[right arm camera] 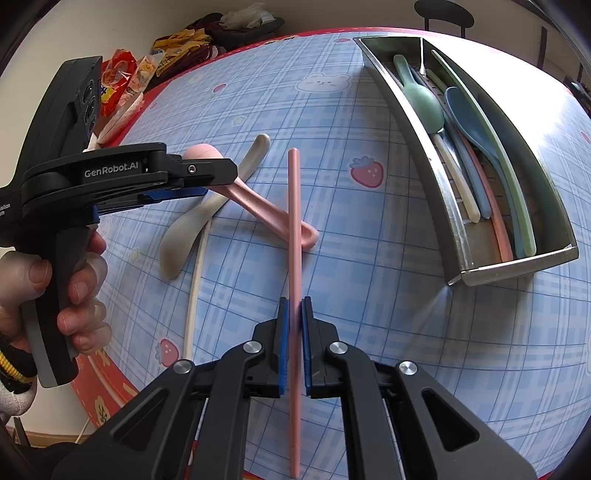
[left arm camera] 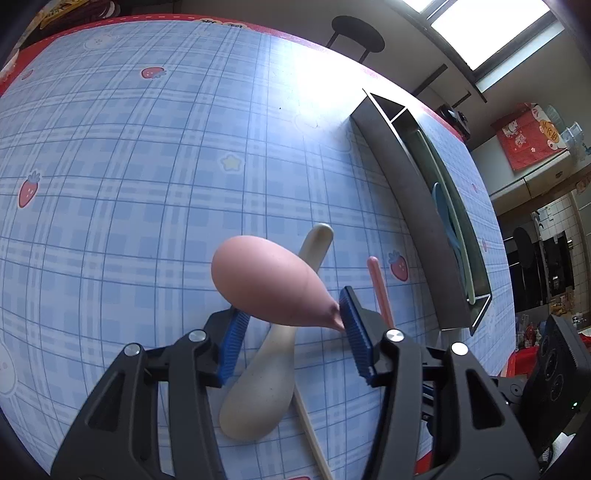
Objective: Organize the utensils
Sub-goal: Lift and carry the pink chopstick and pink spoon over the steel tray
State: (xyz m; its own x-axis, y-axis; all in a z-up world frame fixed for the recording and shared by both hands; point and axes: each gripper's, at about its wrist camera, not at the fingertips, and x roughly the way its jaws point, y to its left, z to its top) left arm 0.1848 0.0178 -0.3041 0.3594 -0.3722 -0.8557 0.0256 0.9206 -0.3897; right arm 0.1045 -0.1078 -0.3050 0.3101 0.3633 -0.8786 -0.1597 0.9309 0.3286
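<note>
Pink chopstick (right arm camera: 294, 280) between closed right fingers (right arm camera: 283, 343); pink spoon (left arm camera: 271, 282) between left fingers (left arm camera: 356, 334).

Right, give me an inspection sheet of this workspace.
Surface: blue plaid cloth, red border.
Job's things: tray holds spoons and chopsticks; pink spoon, grey spoon, pink chopstick, white chopstick outside it.
Clutter: snack packets at the far edge.
Grippers: left tool around the pink spoon; right tool shut on the pink chopstick.
Cables: nothing seen.
Surroundings: stool, window.
</note>
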